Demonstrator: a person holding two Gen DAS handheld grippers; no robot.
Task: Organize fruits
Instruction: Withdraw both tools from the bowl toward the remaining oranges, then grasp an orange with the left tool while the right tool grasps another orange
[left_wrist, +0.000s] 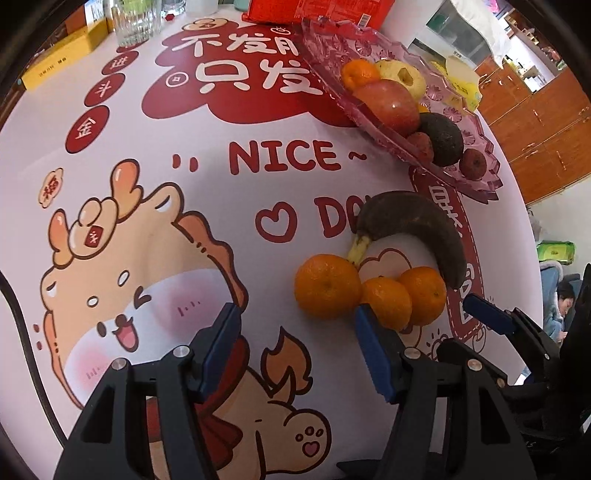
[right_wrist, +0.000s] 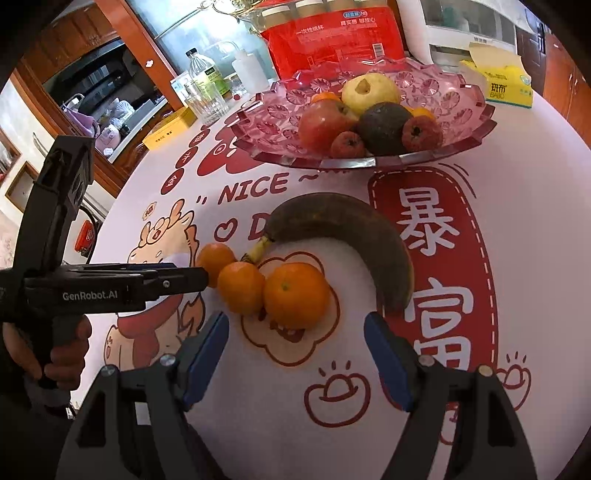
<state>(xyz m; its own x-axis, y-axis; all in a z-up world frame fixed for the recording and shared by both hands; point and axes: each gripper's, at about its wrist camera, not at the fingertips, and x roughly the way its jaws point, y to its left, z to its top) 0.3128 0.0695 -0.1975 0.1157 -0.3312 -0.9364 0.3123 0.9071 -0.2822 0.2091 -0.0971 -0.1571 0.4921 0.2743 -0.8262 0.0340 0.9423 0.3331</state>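
Three oranges (right_wrist: 295, 295) lay touching in a row on the counter (right_wrist: 535, 221), a blackened banana (right_wrist: 351, 229) curved just behind them, the pink glass dish (right_wrist: 461, 122) of fruit beyond. This looked like the approach to a pick: both the left tongs (left_wrist: 295, 350) and the right tongs (right_wrist: 295, 354) stood open and empty. Next, each would need to straddle one orange and close. The cloth read "NICE", the left handle "GenRobot.AI".

Three oranges (right_wrist: 258, 284) beside banana (right_wrist: 343, 236) (blackened)
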